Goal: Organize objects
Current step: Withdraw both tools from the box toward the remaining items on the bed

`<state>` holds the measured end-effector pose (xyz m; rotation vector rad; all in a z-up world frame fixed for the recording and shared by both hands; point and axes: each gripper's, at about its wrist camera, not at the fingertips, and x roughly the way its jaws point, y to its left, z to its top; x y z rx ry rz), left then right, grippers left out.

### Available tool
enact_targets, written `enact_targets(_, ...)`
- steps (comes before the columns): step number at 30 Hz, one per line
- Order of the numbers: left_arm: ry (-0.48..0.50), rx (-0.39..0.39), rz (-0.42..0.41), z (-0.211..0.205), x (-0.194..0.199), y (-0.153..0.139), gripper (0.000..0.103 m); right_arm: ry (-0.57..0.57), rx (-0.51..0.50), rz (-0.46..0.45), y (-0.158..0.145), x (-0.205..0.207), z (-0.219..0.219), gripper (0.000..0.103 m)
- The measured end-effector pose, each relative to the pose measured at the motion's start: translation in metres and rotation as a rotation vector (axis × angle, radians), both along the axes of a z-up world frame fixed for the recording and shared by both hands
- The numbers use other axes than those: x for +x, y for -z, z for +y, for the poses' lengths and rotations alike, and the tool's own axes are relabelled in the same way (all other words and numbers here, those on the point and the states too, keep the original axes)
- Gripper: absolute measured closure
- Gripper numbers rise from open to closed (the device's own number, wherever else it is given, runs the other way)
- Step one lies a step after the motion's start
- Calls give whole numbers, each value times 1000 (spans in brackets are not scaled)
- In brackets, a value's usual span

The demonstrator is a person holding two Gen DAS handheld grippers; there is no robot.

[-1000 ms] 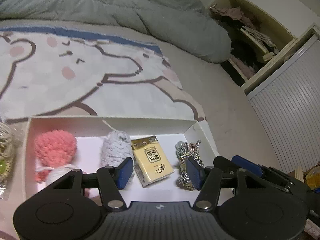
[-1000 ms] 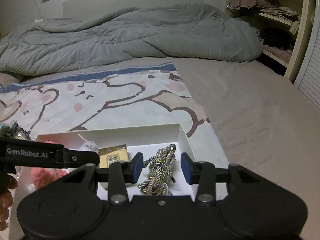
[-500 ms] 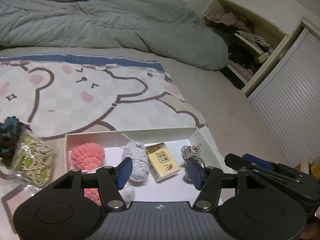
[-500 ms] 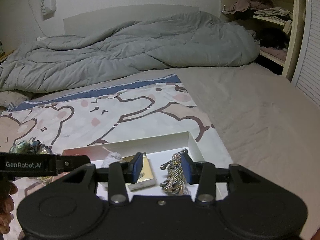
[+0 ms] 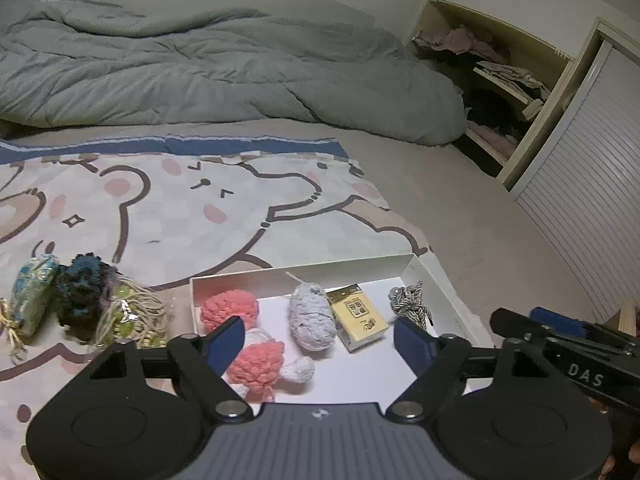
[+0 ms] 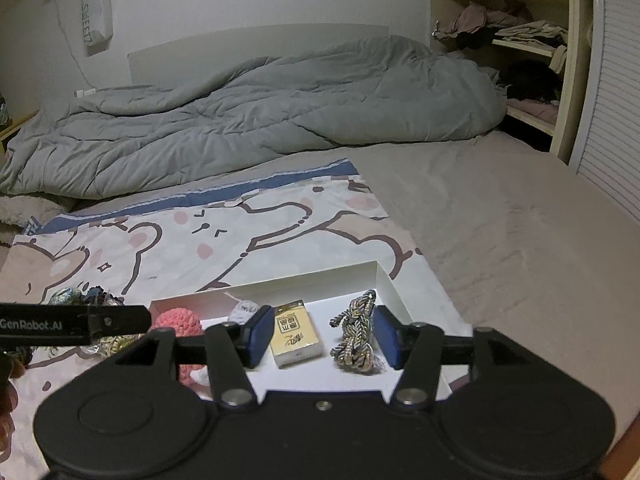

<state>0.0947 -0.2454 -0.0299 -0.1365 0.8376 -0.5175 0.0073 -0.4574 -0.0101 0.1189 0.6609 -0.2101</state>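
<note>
A white shallow box (image 5: 304,274) (image 6: 384,284) lies on the bed. It holds two pink knitted balls (image 5: 228,310), a grey yarn ball (image 5: 310,320), a yellow card pack (image 5: 358,312) (image 6: 296,334) and a braided cord bundle (image 5: 410,304) (image 6: 356,334). My left gripper (image 5: 320,344) is open and empty above the box's near side. My right gripper (image 6: 320,338) is open and empty, with the card pack and the cord seen between its fingers.
Left of the box lie a patterned pouch (image 5: 34,292), a dark blue yarn ball (image 5: 82,286) and a bag of beige cord (image 5: 132,312). A bear-print blanket (image 5: 180,208) covers the bed; a grey duvet (image 5: 200,76) lies behind. A shelf unit (image 5: 500,80) stands right.
Both grippers have pulled back and up from the box, so more of the bed and the items left of the box show. Both stay open and empty.
</note>
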Motion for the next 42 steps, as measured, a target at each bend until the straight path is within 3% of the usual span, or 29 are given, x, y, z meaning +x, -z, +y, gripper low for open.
enact_targets(8, -4, 29, -40, 11, -13, -4, 0, 18, -27, -13, -7, -15, 7, 27)
enact_targets(14, -11, 54, -66, 18, -18, -5, 0, 36, -47, -25, -8, -24, 6, 15)
enact_targets(18, -1, 80, -70, 20, -19, -5, 0, 50, -56, -38, -9, -29, 4, 0)
enact_targets(32, 7, 99, -75, 31, -20, -6, 0, 68, -67, 6, -6, -30, 6, 0)
enact_targets(42, -74, 102, -75, 72, -7, -11, 0, 19, -55, 3, -7, -8, 34, 0)
